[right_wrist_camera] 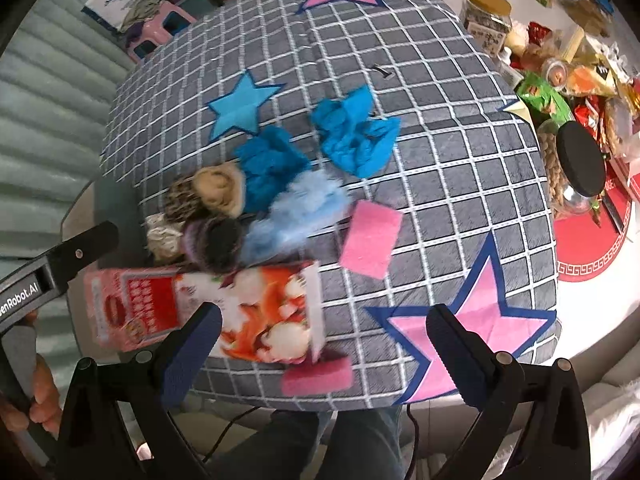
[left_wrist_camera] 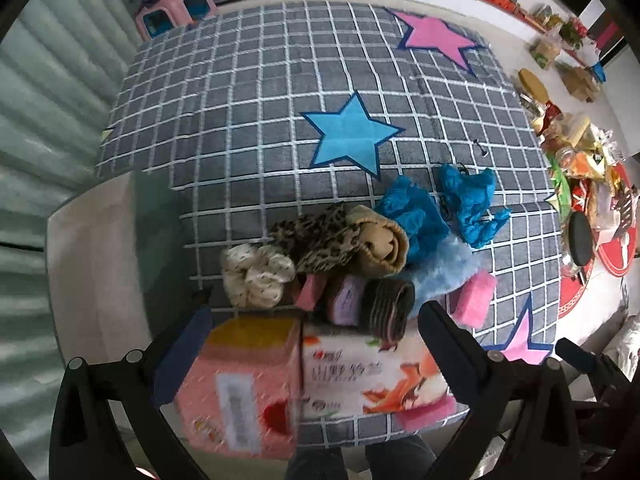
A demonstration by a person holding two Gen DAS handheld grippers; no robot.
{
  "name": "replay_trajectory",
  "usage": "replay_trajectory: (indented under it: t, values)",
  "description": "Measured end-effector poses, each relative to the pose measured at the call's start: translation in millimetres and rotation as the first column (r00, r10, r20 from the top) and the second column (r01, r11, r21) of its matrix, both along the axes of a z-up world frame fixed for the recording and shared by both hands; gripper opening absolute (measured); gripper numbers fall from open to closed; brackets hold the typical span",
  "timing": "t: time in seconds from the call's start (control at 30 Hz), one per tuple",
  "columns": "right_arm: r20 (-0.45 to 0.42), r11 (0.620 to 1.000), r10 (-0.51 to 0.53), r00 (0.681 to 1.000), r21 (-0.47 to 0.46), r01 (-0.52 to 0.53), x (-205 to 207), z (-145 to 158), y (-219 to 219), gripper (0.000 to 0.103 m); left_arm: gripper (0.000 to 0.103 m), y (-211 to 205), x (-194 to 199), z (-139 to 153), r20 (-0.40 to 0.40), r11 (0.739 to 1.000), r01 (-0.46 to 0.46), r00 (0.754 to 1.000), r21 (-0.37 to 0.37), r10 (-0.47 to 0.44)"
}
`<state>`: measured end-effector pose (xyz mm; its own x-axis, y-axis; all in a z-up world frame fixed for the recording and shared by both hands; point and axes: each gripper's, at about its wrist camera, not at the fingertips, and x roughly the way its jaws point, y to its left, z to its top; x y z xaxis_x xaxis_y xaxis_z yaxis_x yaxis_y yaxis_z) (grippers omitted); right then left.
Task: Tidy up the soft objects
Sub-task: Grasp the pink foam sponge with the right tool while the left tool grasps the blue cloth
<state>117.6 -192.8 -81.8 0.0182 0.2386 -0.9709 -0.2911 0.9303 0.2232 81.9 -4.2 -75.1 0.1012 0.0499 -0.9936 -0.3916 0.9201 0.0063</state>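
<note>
Through the left wrist camera we see our left gripper (left_wrist_camera: 316, 350) spread wide over two soft paper tissue packs lying side by side at the near edge of the grey checked blanket with stars (left_wrist_camera: 256, 92). The pink tissue pack (left_wrist_camera: 240, 384) sits by the left finger and the white tissue pack printed with orange flowers (left_wrist_camera: 368, 372) reaches to the right finger. The fingers (left_wrist_camera: 184, 360) flank the packs, but we cannot tell whether they touch them. Just beyond the packs lies a heap of soft things: a cream speckled scrunchie (left_wrist_camera: 256, 276), a leopard-print cloth (left_wrist_camera: 316, 240), a rolled tan sock (left_wrist_camera: 380, 244), a dark striped rolled cloth (left_wrist_camera: 388, 308), crumpled bright blue plastic covers (left_wrist_camera: 440, 208), a pale blue fluffy piece (left_wrist_camera: 444, 268) and a pink rectangular sponge (left_wrist_camera: 474, 296).

Through the right wrist camera our right gripper (right_wrist_camera: 324, 338) hangs released above the blanket's near edge, holding nothing, its left finger over the flowered pack and its right finger over a pink star. A second pink sponge (right_wrist_camera: 318, 376) lies touching the flowered pack's near corner. The other sponge rests apart, beside the fluffy piece. At far left the other gripper's arm shows, held in a hand (right_wrist_camera: 34, 396). To the right, off the blanket, stands a black-lidded clear jar (right_wrist_camera: 580, 164) among snack packets (right_wrist_camera: 544, 96).
</note>
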Motion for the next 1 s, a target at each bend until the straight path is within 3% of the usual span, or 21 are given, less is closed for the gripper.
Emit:
replay_trajectory:
  t: [0.37, 0.6, 1.0]
  values:
    - [-0.074, 0.997, -0.063, 0.995, -0.038, 0.06, 45.5, -44.5, -35.7, 0.103, 0.103, -18.6, 40.7, -50.7, -0.097, 0.997, 0.075, 0.993, 0.016, -0.073]
    - [-0.133, 0.996, -0.085, 0.987, -0.05, 0.079, 55.6, -84.0, -33.0, 0.103, 0.103, -19.1, 50.9, -83.3, -0.154, 0.994, 0.104, 0.983, 0.018, -0.1]
    - [-0.15, 0.991, -0.115, 0.982, -0.08, 0.104, 59.6, -123.9, -1.9, 0.103, 0.103, -27.2, 65.3, -67.8, -0.11, 0.98, 0.184, 0.979, 0.078, -0.175]
